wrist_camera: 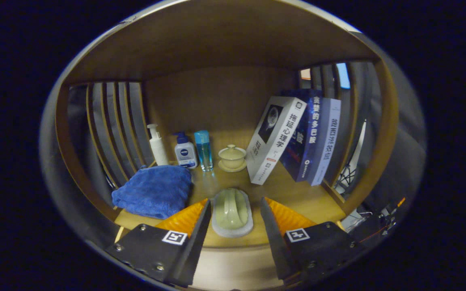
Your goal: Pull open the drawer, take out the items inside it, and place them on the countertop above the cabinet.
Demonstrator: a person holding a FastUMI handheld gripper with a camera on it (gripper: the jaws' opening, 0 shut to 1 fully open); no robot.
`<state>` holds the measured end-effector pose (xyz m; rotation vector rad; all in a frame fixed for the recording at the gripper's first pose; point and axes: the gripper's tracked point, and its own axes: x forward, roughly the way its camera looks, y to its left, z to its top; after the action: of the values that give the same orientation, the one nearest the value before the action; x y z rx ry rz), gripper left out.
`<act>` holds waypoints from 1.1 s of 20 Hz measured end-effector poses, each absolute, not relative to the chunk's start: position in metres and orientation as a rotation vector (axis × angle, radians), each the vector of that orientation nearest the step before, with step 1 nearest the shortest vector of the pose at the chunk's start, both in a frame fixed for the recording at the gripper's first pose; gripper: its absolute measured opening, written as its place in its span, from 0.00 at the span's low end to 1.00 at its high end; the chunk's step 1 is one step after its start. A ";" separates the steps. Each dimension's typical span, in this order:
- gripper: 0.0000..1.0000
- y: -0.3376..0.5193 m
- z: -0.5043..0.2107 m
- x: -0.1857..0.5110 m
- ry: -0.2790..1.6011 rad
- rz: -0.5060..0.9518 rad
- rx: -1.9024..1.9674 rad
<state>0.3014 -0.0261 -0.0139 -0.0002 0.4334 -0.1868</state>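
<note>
A pale green brush-like item with an arched handle on a whitish base [231, 213] lies on the wooden countertop [297, 194], near its front edge. My gripper [235, 201] is open and straddles it, one finger on each side. The left finger is very close to the item's side; a narrow gap shows between it and the right finger. Neither finger visibly presses on it. The drawer is hidden from this view.
A folded blue towel [154, 190] lies left of the fingers. Behind stand a white pump bottle [157, 146], a blue-capped pump bottle [185, 151], a clear blue bottle [204, 150] and a lidded cup on a saucer [232, 158]. Leaning books [293, 139] fill the right. Slatted walls flank the shelf.
</note>
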 end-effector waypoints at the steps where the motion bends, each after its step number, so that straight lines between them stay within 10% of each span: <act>1: 0.74 -0.025 -0.015 0.289 0.424 -0.197 -0.001; 22: 0.74 0.005 -0.052 0.104 0.301 -0.246 -0.024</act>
<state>0.1042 0.0046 -0.0523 -0.0240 0.3011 -0.2464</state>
